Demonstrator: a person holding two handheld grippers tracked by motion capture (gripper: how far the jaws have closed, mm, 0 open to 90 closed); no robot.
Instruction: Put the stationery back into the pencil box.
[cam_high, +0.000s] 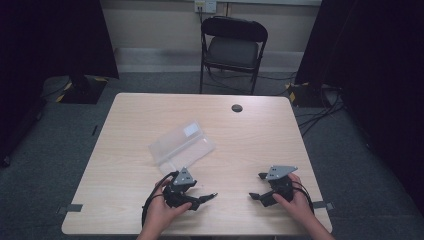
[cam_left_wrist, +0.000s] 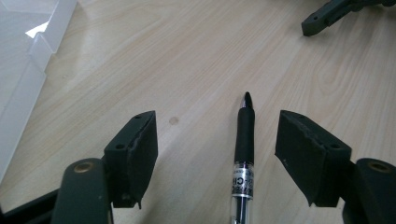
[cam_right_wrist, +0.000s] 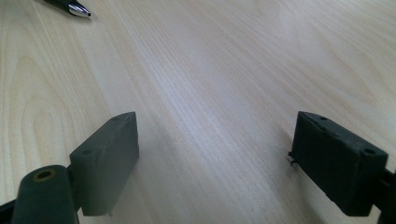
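The left gripper (cam_left_wrist: 215, 154) is hovering low over the pale wood-grain counter (cam_high: 260, 135) with its fingers (cam_left_wrist: 133, 156) standing wide, and a black pen with a clear barrel and rubber grip (cam_left_wrist: 244, 140) is lying flat on the counter between them, touching neither pad. The pen is sitting nearer the right-hand finger than the other, its tip pointing away from the hand. In the high view the left gripper (cam_high: 202, 199) is sitting near the front edge of the counter, just in front of a clear, open plastic case (cam_high: 181, 145) that is lying toward the middle.

The right gripper (cam_right_wrist: 215, 158) is resting apart on the other side, its fingers also standing wide with nothing between them; the same gripper (cam_high: 255, 192) is facing inward toward the pen.

The likely next move is closing on the pen, and that is where trouble is waiting. Because the pen is lying off-centre, one pad would be meeting it first and could be rolling or pushing it sideways across the smooth wood before the other arrives. A round, thin barrel gripped too high off the counter could be slipping under the pads, and a grip on the clear barrel rather than the rubber section could be sliding.
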